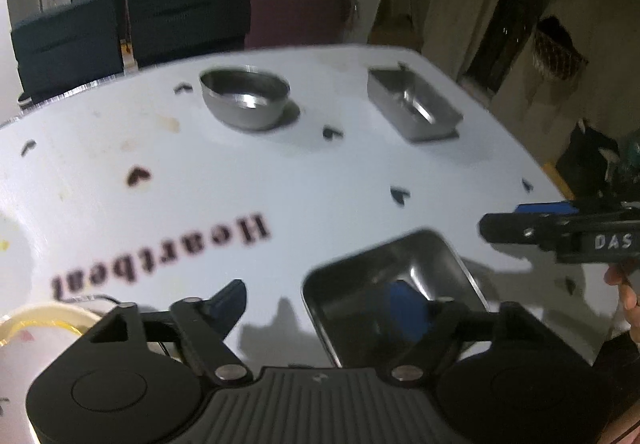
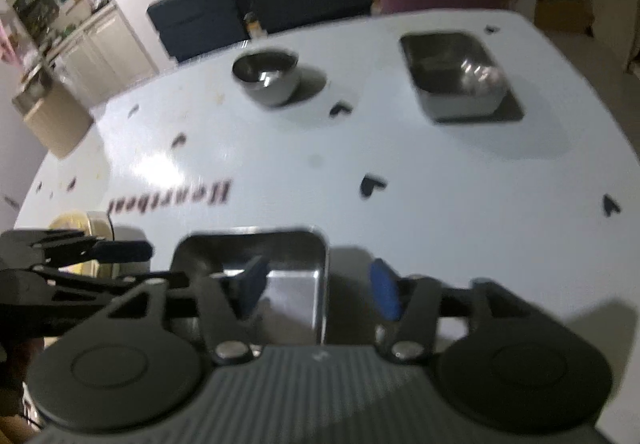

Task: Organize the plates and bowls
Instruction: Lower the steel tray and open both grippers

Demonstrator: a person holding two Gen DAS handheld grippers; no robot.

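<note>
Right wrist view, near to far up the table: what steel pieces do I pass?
Near rectangular tray, straddled by the open right claw → far rectangular tray at right → round bowl at left, slightly farther back.

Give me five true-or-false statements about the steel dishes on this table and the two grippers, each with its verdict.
1. A round steel bowl stands upright at the far side of the white table. True.
2. The far rectangular steel tray is stacked inside the bowl. False: it sits apart, to the bowl's right.
3. The right gripper is open, with the near rectangular tray's right rim between its fingers. True.
4. The left gripper is shut on the bowl. False: it is open, close to the near tray.
5. The near tray lies upside down. False: its hollow faces up.
</note>
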